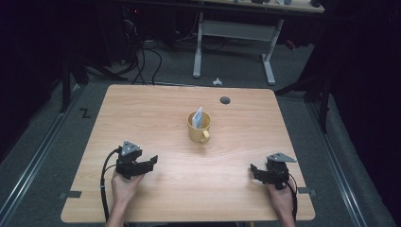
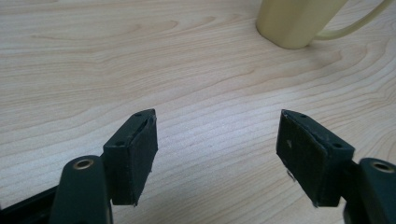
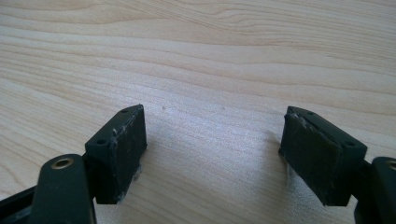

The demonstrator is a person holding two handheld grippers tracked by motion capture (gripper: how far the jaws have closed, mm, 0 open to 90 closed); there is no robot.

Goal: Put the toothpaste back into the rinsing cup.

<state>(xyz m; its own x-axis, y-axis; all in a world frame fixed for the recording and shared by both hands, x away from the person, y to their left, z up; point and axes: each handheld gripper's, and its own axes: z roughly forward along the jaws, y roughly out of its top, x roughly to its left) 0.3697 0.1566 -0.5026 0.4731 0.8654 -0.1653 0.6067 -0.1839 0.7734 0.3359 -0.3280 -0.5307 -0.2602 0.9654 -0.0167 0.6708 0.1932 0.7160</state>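
Note:
A yellow mug [image 1: 198,127] stands upright near the middle of the wooden table [image 1: 142,113], its handle turned toward the near edge, with a pale blue-white packet [image 1: 199,116] sticking up out of it. My left gripper [image 1: 150,162] is held low at the near left, jaws wide apart with bare wood between them. The left gripper view has the mug's base [image 2: 292,23] at the top right, well beyond the left gripper [image 2: 217,140]. My right gripper [image 1: 255,170] rests at the near right, open, and in its own view the right gripper [image 3: 215,140] holds nothing over bare table.
A round cable hole [image 1: 225,100] sits near the table's far edge. Beyond the table are a white desk frame [image 1: 234,42] and loose cables [image 1: 142,61] on the dark floor. A cable [image 1: 105,184] trails from the left gripper over the near edge.

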